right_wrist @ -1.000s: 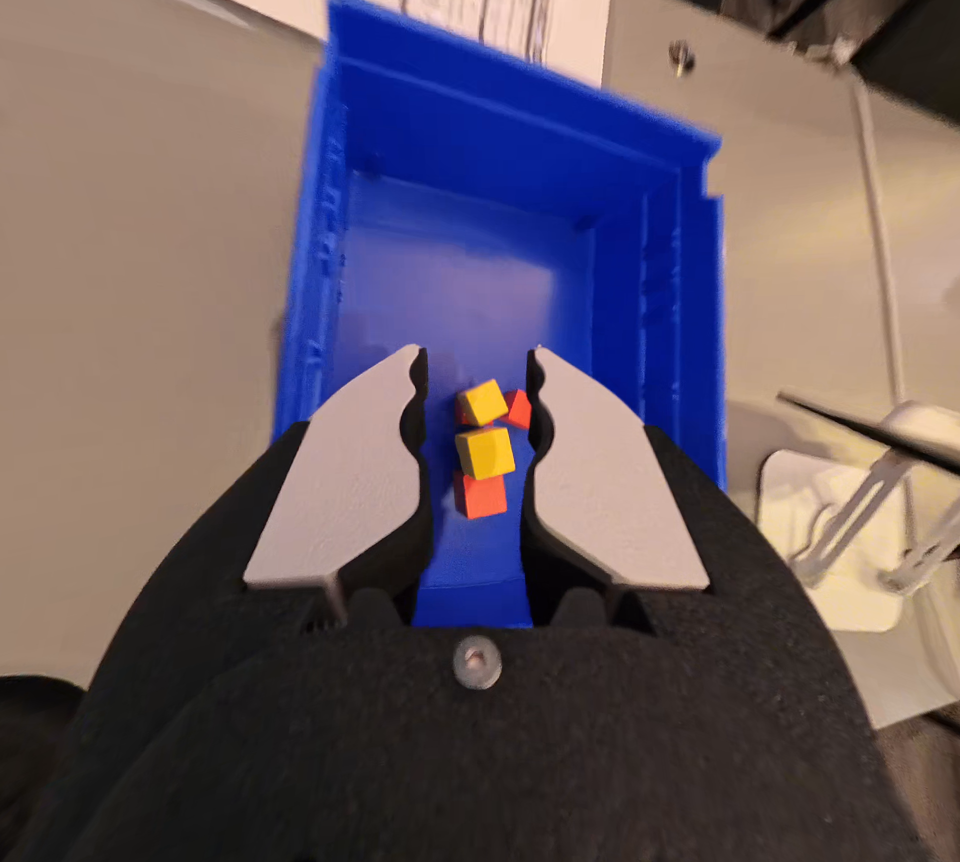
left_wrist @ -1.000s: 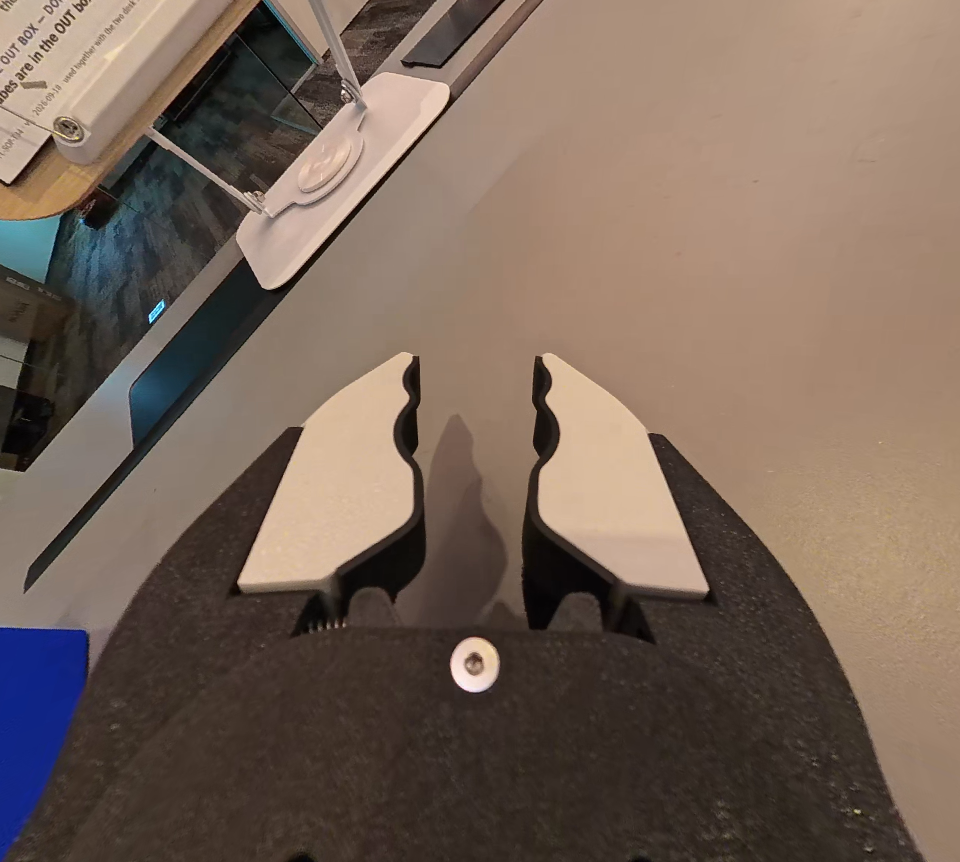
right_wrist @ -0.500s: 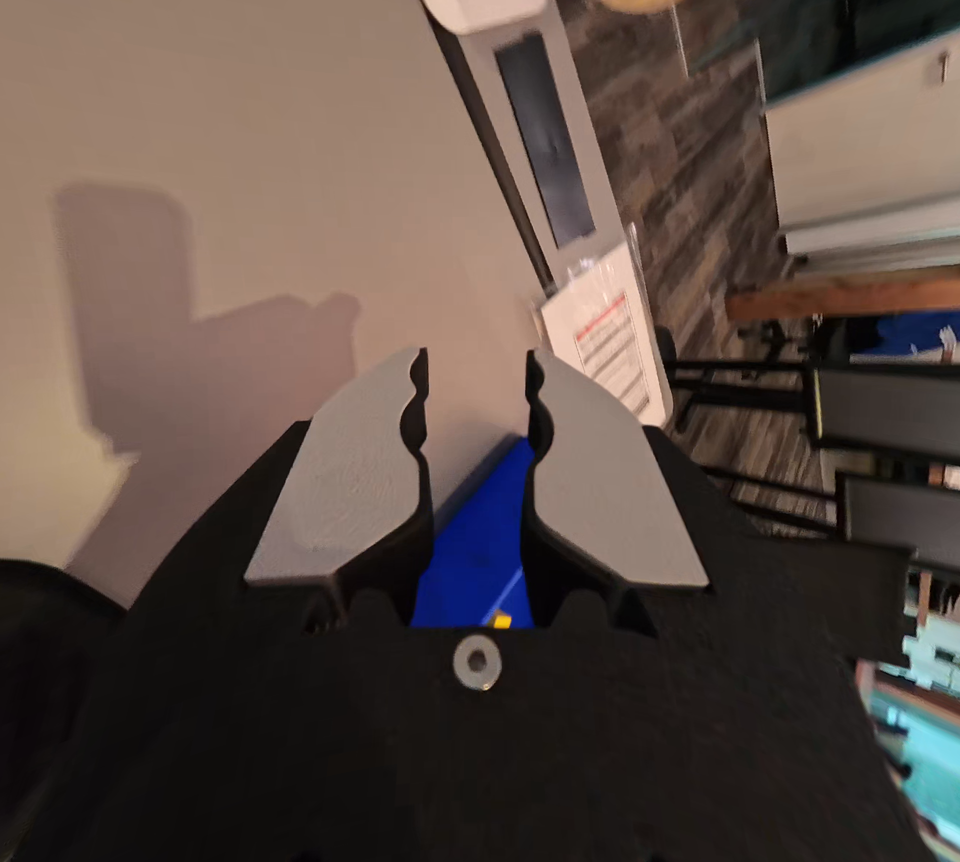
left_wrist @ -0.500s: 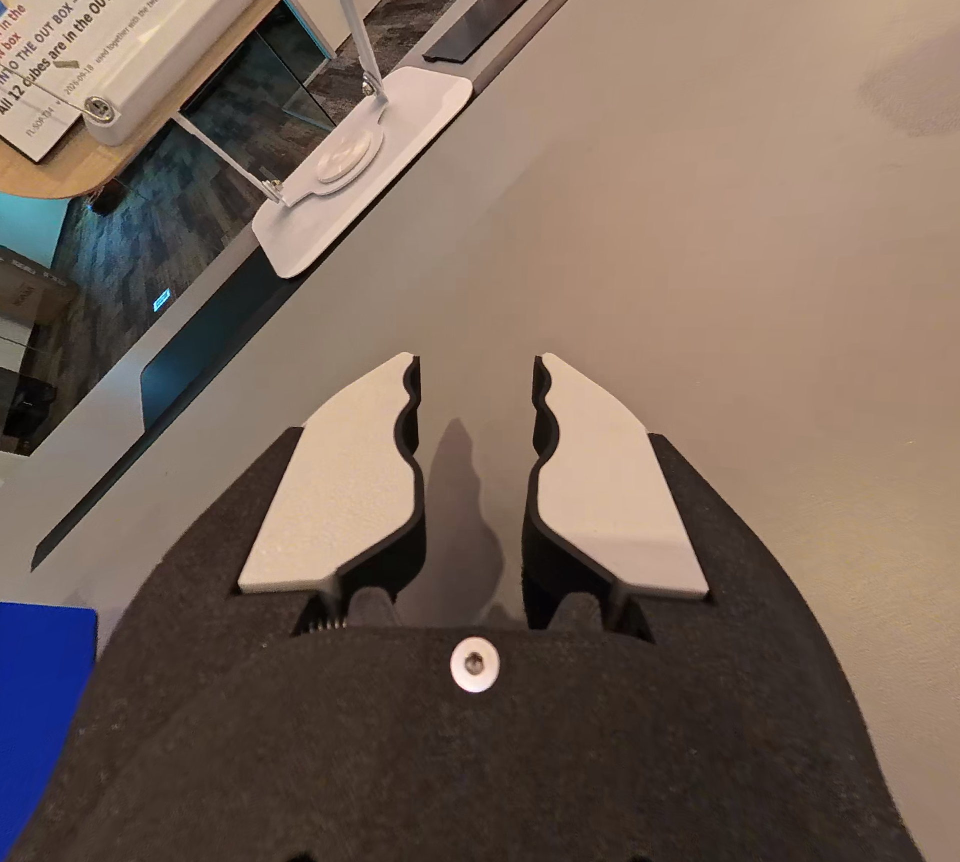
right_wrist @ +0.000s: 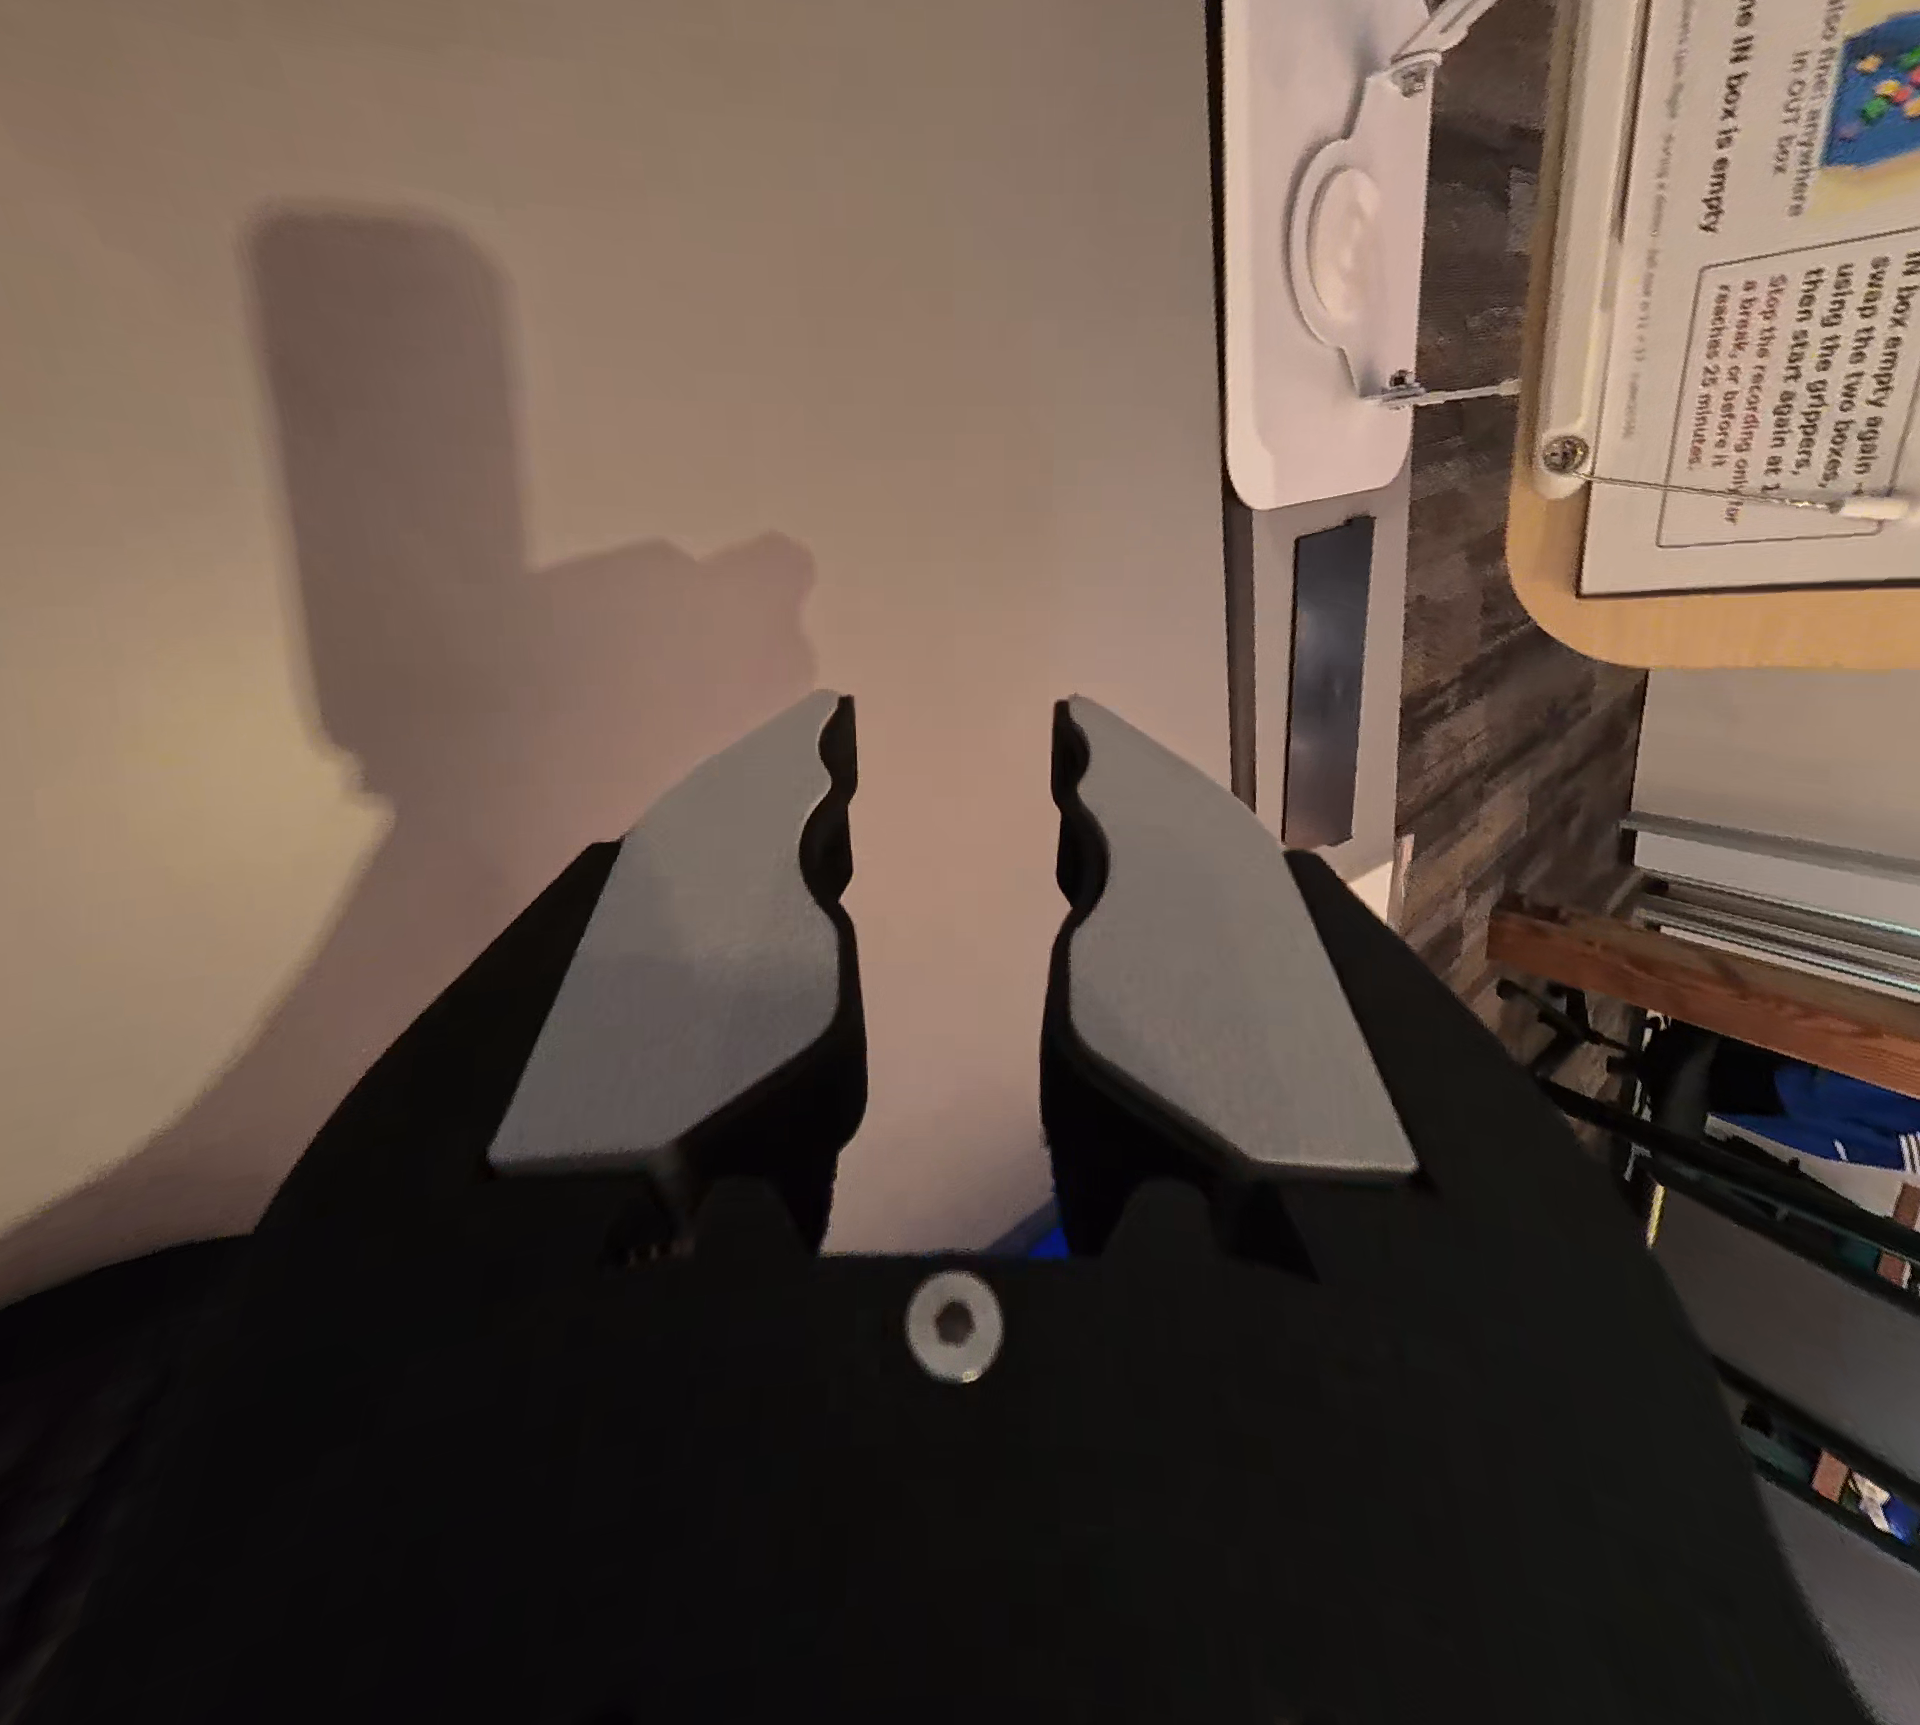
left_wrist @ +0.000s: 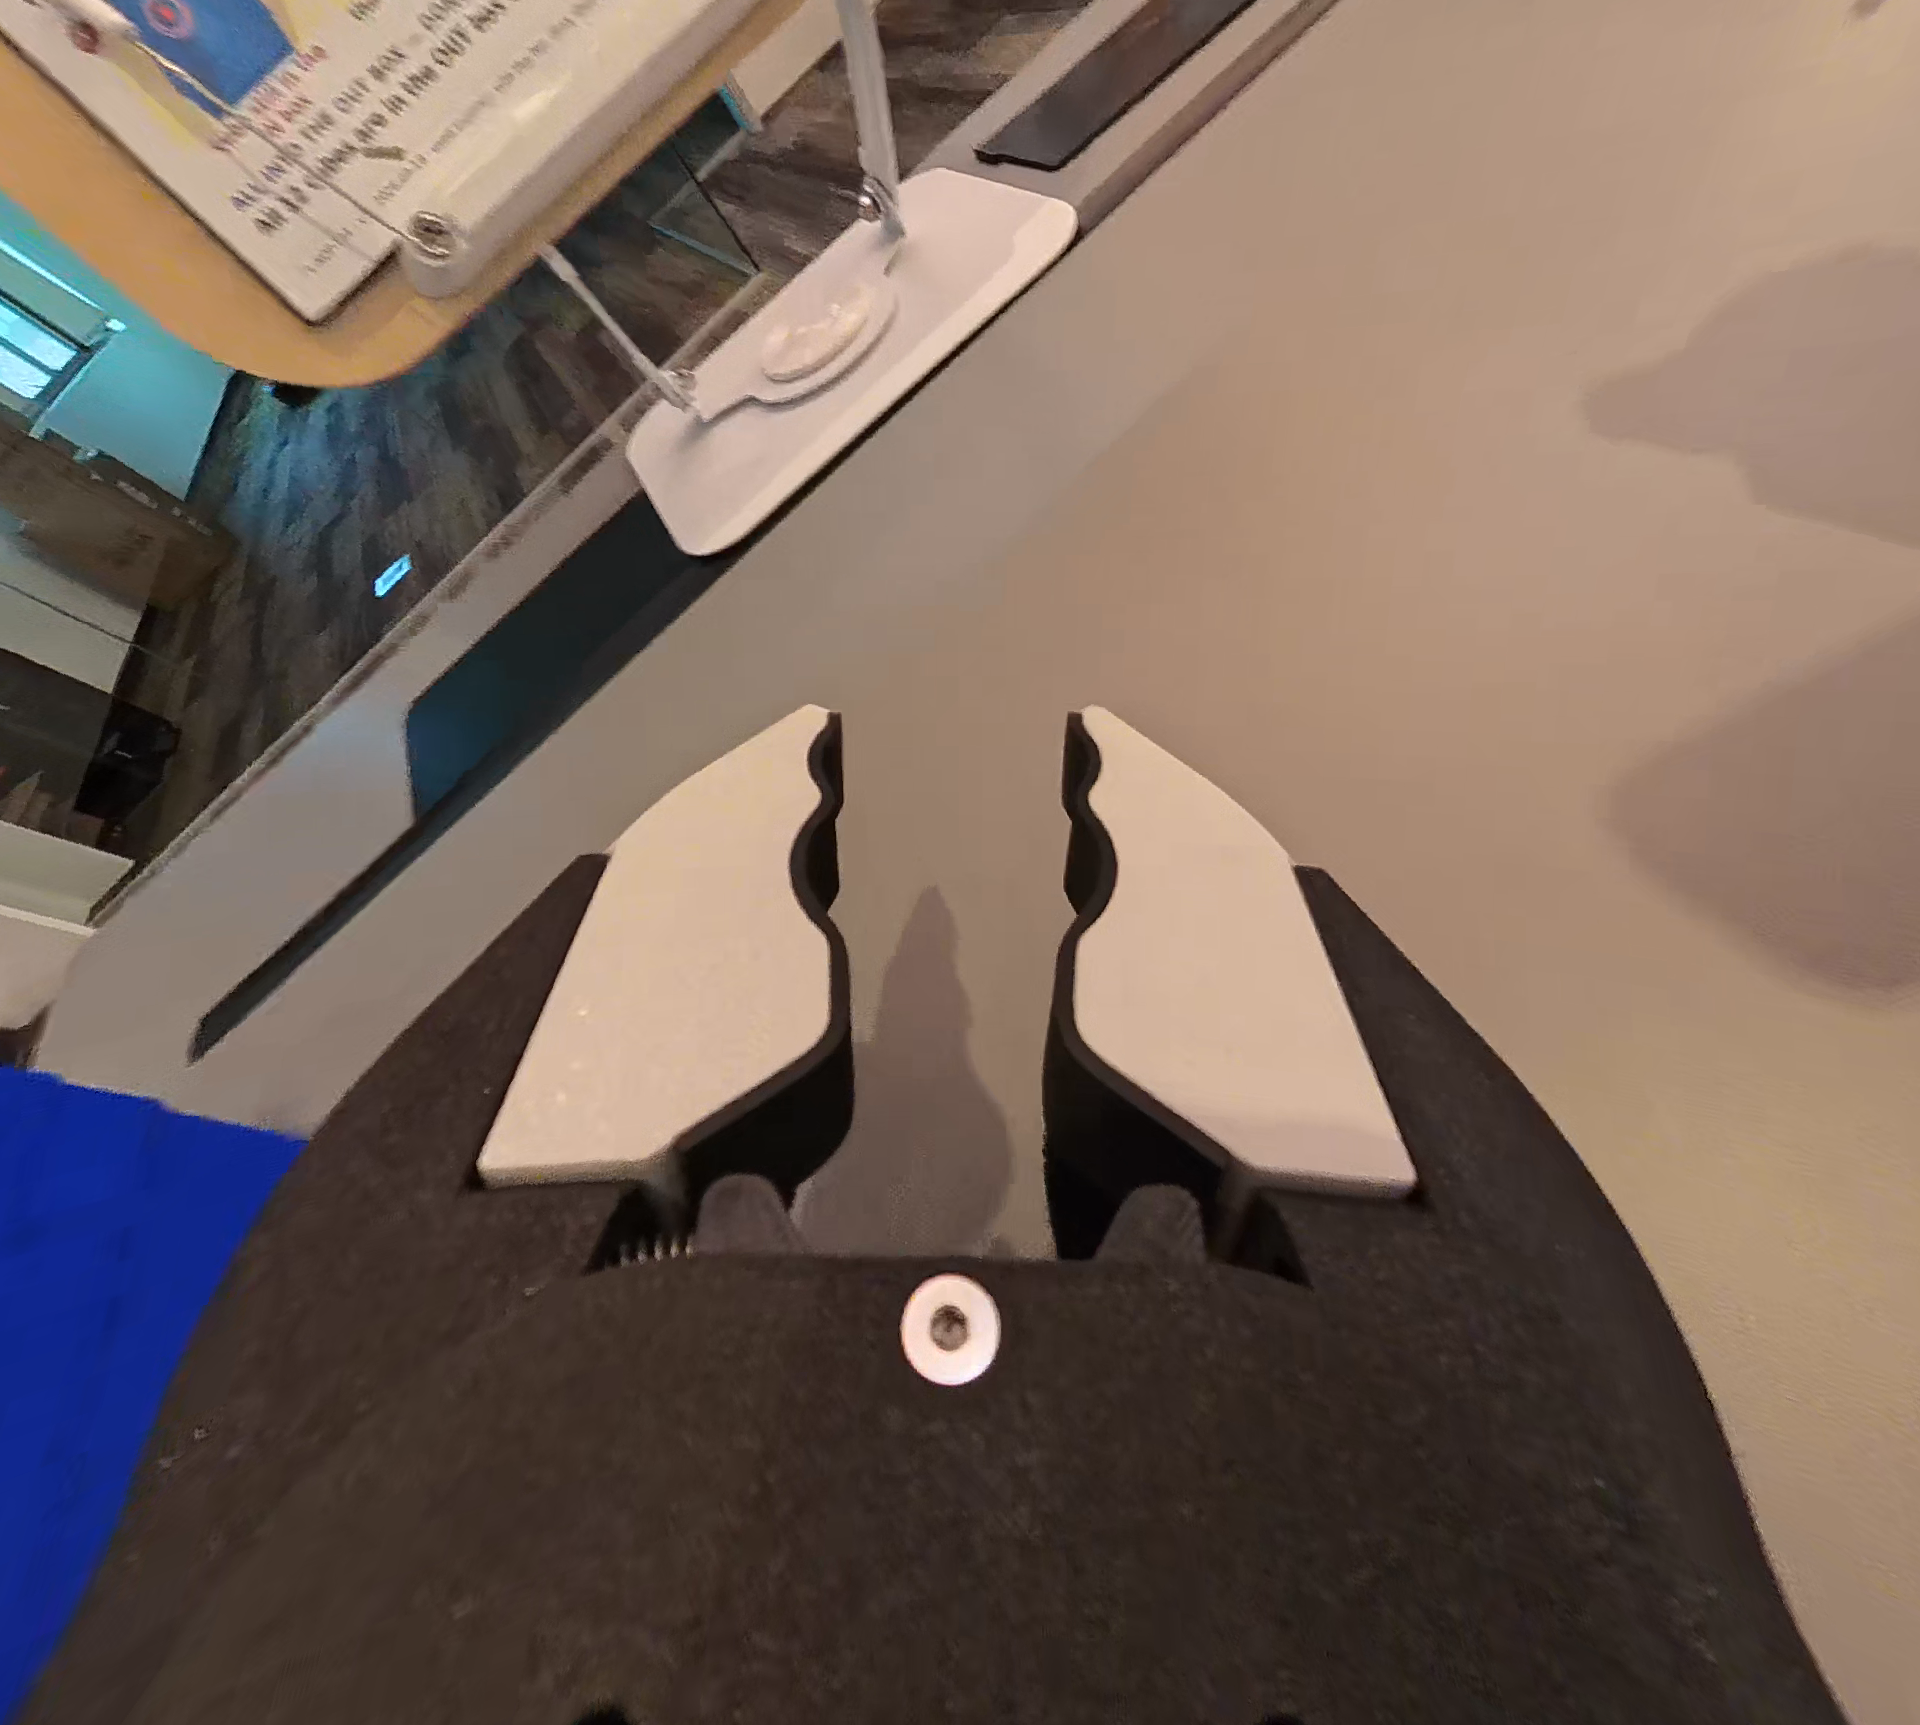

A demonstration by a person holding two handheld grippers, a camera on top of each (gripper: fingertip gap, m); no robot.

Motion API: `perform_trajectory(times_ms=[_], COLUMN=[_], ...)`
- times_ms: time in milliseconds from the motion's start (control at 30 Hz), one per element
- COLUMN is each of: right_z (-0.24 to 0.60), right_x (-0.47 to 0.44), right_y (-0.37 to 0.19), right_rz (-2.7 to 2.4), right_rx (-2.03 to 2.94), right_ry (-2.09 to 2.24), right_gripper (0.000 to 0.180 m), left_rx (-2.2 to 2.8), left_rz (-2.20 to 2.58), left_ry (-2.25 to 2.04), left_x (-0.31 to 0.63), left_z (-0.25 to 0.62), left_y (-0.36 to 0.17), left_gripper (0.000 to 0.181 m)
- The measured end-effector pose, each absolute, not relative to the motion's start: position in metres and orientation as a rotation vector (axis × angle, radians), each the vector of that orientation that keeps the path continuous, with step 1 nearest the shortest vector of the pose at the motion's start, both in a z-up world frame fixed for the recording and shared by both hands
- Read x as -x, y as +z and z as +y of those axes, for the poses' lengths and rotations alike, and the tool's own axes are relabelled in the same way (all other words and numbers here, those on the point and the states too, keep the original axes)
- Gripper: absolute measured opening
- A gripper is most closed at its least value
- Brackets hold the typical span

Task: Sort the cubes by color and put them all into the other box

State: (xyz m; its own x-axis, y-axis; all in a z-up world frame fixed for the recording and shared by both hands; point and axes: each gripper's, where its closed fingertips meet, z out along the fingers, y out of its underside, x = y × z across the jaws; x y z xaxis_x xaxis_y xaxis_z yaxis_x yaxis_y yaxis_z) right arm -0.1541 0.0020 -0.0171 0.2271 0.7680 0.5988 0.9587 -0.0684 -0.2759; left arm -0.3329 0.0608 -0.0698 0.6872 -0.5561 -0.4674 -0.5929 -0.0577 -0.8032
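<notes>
Grey tabletop (left_wrist: 1351, 532) fills both my views, and I take the white flat stand base (left_wrist: 862, 366) at its far edge as my landmark. My left gripper (left_wrist: 948, 730) points short of that base, jaws apart and empty; my right gripper (right_wrist: 951, 714) likewise. No cubes show now. Only a blue plastic box (left_wrist: 94, 1312) edge appears, nearer me than the base. I'd judge cubes light, stiff, best pinched across flat faces. A printed instruction sheet (right_wrist: 1756, 241) sits above the base; its wording I leave unread
</notes>
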Motion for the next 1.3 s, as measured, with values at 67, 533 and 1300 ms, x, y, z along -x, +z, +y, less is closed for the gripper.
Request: perform_trajectory(times_ms=[67,533,1300], right_z=[0.002,0.007,0.012], right_x=[0.157,0.163,0.157], right_y=[-0.02,-0.036,-0.057], right_rz=[-1.593,-1.637,-1.669], right_rx=[1.885,1.921,1.997], right_ry=[-0.387,-0.379,-0.373], right_gripper=[0.035,0.036,0.036], left_rx=[1.695,2.13,2.707], left_rz=[0.896,0.718,0.843], left_ry=[0.068,0.44,0.316], left_x=[0.345,0.62,0.706], left_z=[0.062,0.065,0.052], left_y=[-0.048,0.038,-0.088], left_gripper=[0.04,0.036,0.024])
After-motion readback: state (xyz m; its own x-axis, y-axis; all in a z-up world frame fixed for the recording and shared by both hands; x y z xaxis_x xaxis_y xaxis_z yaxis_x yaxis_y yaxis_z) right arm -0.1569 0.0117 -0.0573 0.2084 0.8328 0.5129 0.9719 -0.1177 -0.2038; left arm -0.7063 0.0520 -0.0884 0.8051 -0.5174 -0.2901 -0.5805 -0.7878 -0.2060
